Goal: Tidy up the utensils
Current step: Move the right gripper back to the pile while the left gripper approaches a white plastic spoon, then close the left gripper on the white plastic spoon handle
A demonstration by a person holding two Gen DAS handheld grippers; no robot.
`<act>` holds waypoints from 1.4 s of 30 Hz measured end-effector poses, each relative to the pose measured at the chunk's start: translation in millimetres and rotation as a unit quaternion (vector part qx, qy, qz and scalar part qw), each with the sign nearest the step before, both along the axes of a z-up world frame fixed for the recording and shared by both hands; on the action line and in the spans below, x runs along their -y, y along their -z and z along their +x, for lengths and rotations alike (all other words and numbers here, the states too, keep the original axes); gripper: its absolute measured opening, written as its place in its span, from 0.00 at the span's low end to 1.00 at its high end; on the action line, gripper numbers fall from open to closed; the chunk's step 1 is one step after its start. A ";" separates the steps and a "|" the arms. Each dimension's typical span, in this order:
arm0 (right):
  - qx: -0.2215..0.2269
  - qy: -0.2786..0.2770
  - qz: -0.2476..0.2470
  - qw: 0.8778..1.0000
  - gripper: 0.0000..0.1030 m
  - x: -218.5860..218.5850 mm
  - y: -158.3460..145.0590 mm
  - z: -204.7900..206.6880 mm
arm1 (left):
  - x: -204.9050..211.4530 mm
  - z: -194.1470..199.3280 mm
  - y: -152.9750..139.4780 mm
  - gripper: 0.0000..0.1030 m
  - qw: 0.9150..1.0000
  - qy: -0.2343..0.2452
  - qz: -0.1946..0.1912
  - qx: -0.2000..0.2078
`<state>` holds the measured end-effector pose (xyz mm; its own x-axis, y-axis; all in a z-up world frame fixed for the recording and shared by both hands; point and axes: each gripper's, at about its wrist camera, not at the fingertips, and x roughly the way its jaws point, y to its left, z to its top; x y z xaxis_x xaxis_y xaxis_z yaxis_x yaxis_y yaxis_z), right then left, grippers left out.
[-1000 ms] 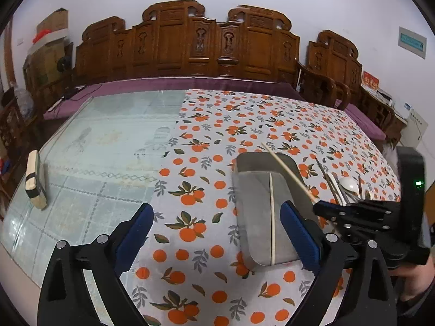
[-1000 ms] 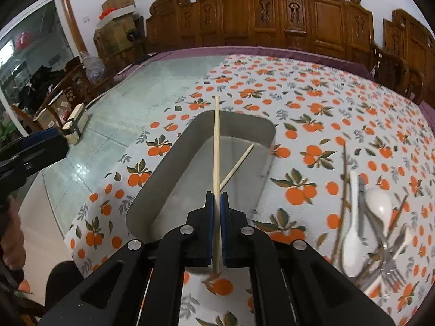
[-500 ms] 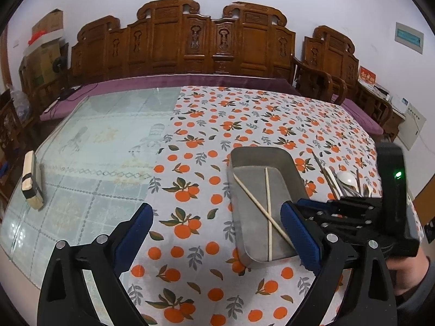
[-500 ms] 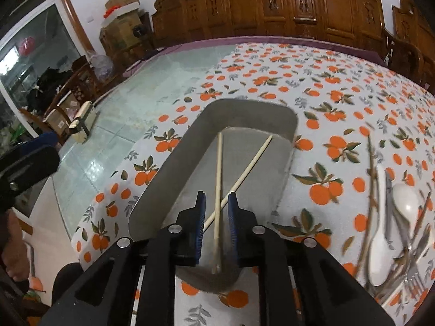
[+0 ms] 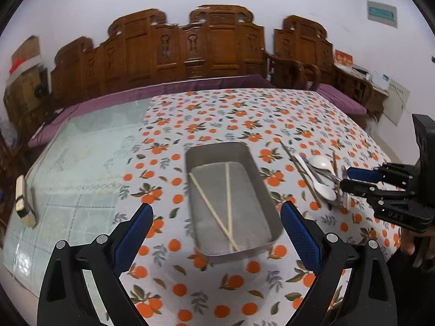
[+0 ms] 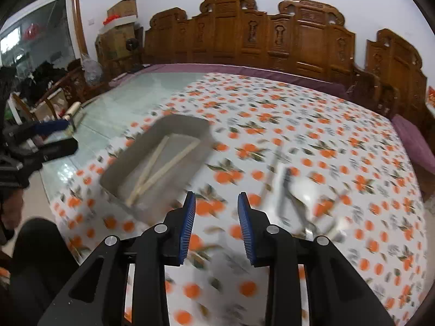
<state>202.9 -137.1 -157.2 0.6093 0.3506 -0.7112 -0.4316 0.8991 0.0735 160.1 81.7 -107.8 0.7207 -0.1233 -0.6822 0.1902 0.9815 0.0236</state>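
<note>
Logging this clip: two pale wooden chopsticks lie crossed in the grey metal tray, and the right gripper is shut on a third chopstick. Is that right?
Not quite. Two pale wooden chopsticks do lie crossed in the grey metal tray, but the right gripper holds nothing: its jaws are opening, with only tablecloth between the pads, as the right wrist view shows.

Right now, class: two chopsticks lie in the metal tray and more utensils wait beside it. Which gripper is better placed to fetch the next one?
Right. The right gripper, jaws opening and empty, is right by the utensil pile. The left gripper, open, faces the tray.
</note>
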 end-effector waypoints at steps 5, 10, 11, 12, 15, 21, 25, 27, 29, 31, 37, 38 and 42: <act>0.005 0.025 -0.015 1.000 0.37 40.3 10.8 -7.5 | 35.1 -3.9 4.8 0.88 1.000 0.024 0.011 0.000; 0.013 0.059 -0.023 0.998 0.39 76.7 22.1 -5.2 | 65.3 1.4 9.4 0.88 0.999 0.037 -0.005 -0.011; 0.013 0.066 -0.023 0.997 0.39 82.5 24.6 -3.3 | 71.2 3.1 10.5 0.88 0.999 0.039 -0.009 -0.014; 0.014 0.074 -0.022 0.997 0.39 89.2 27.7 -0.6 | 75.9 4.7 11.6 0.88 0.999 0.041 -0.011 -0.016; 0.010 0.084 -0.015 0.996 0.39 99.8 36.1 4.6 | 92.9 9.7 17.8 0.88 0.998 0.050 -0.018 -0.022; -0.025 0.096 0.008 0.995 0.39 115.6 58.7 11.5 | 123.7 25.7 40.3 0.88 0.997 0.057 -0.026 -0.050; -0.025 0.097 0.013 0.995 0.39 117.7 58.7 10.8 | 139.1 40.9 58.4 0.82 0.995 0.057 -0.038 -0.075; -0.023 0.100 0.016 0.995 0.39 120.9 57.4 10.8 | 147.4 51.6 68.6 0.76 0.993 0.056 -0.048 -0.092; -0.022 0.104 0.019 0.994 0.39 123.9 56.3 11.7 | 154.6 62.1 77.8 0.63 0.991 0.056 -0.058 -0.109; -0.016 0.108 0.013 0.994 0.39 124.9 55.1 12.3 | 160.9 72.9 86.7 0.56 0.987 0.057 -0.068 -0.131; -0.017 0.118 0.012 0.993 0.39 131.5 55.1 14.9 | 176.5 101.2 105.8 0.43 0.979 0.057 -0.099 -0.172; -0.016 0.119 0.012 0.993 0.39 132.7 54.8 14.9 | 178.3 103.5 106.9 0.42 0.978 0.057 -0.099 -0.174; -0.013 0.122 0.020 0.992 0.39 136.9 52.3 15.2 | 186.9 111.5 115.2 0.38 0.975 0.056 -0.099 -0.190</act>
